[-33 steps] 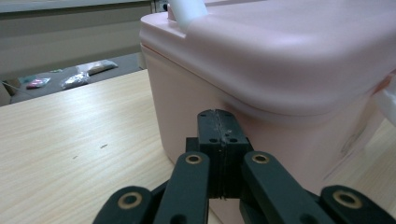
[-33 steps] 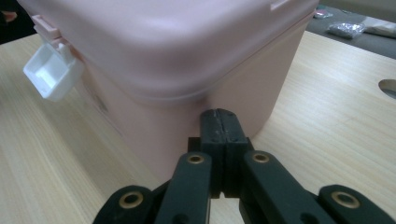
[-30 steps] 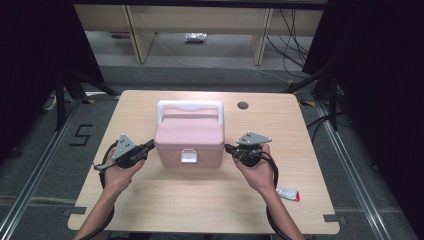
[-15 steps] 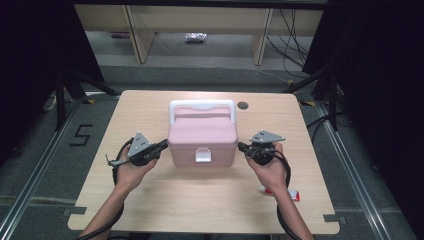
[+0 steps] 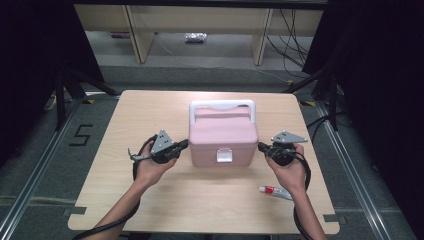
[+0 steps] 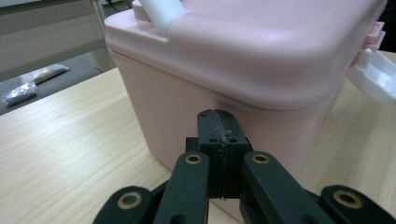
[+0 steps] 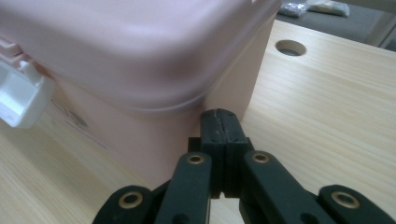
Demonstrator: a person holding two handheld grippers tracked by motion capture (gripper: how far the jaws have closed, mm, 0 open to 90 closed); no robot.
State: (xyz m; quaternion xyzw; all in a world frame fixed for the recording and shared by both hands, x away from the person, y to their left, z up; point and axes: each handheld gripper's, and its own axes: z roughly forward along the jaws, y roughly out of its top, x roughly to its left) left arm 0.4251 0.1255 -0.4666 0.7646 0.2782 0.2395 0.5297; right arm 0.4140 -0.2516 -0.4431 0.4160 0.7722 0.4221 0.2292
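Observation:
A pink lidded box [image 5: 223, 137] with a white handle [image 5: 222, 105] and a white front latch [image 5: 224, 156] stands on the wooden table [image 5: 150, 115]. My left gripper [image 5: 184, 145] is shut with nothing between its fingers, and its tip is against the box's left wall just under the lid rim. My right gripper [image 5: 261, 146] is shut too and meets the right wall the same way. In the left gripper view the closed tip [image 6: 219, 119] sits at the box [image 6: 261, 56]. In the right gripper view the closed tip [image 7: 219, 119] sits at the box [image 7: 116, 42].
A small red and white tube [image 5: 275, 192] lies on the table near the person's right wrist. A round cable hole [image 7: 290, 47] is in the tabletop behind the box. Shelving and cables stand on the floor beyond the table.
The box has slid to the right across the table, with both shut grippers moving right alongside it. The tube, earlier hidden by the right hand, now shows.

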